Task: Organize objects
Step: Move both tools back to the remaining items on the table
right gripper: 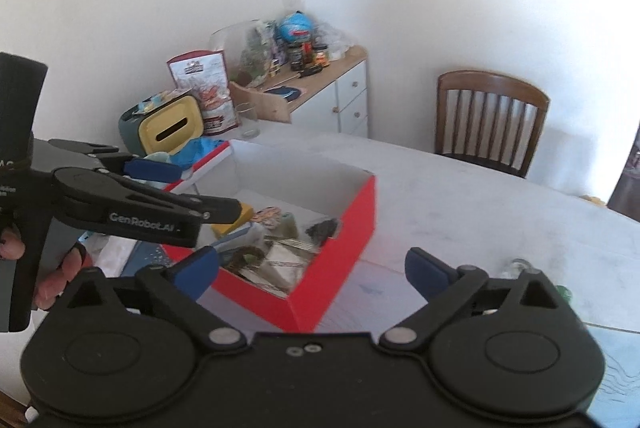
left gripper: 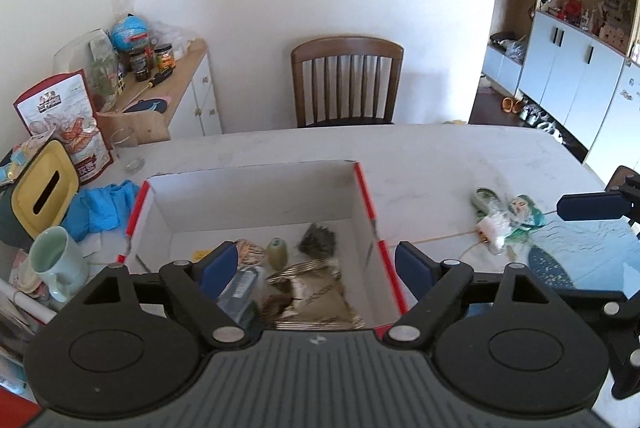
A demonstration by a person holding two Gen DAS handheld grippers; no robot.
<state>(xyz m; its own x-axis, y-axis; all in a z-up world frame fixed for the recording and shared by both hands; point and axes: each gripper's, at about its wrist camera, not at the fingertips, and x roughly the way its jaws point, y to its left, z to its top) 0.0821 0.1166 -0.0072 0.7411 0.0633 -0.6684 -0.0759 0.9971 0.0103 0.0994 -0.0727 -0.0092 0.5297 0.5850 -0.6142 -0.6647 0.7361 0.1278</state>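
Squarely: red-walled cardboard box (left gripper: 364, 183), white marbled table (left gripper: 420, 155).

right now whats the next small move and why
Probably swing the right gripper over to the loose wrapped bits on the table, right of the box. Both grippers are open and empty, the left gripper hovers over the box's contents, and those bits lie outside it.

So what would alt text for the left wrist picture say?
An open two-finger left gripper with blue pads hangs empty above a red-edged cardboard box holding small odds and ends, on a white marble table; a brown wooden chair stands behind.
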